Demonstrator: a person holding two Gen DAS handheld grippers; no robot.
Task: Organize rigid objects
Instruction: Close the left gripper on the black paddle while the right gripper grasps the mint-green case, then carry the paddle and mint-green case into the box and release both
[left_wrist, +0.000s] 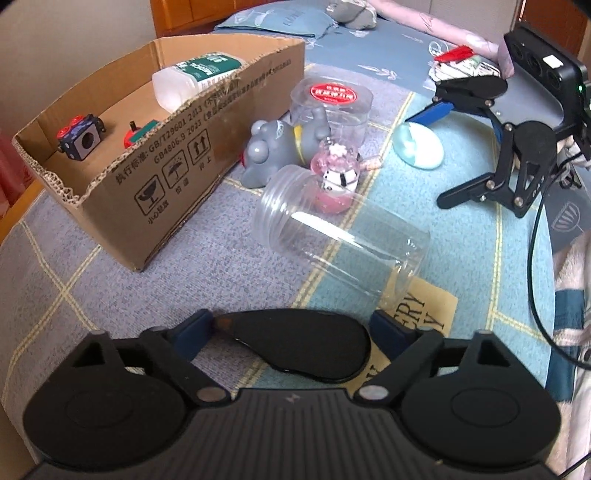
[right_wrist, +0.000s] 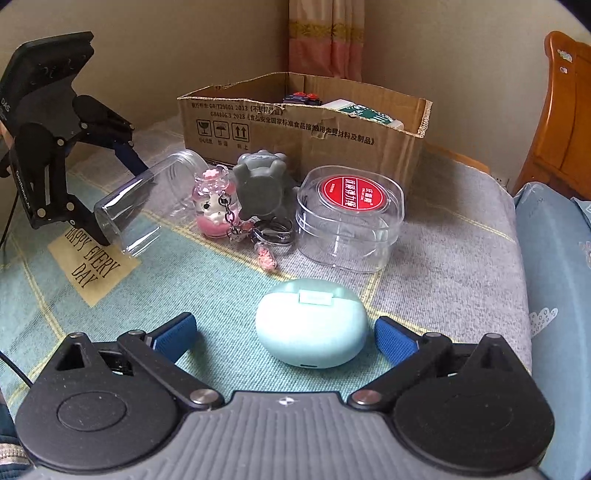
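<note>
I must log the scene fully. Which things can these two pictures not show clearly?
- Cardboard box contents: right wrist view, the front wall hides most.
- Keychain details: too small, partly behind the grey toy.
- Black object: left wrist view, the left gripper covers its near part.

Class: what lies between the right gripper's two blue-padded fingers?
In the right wrist view, a pale mint oval earbud case rests on the bedspread between the open right gripper fingers, untouched.
</note>
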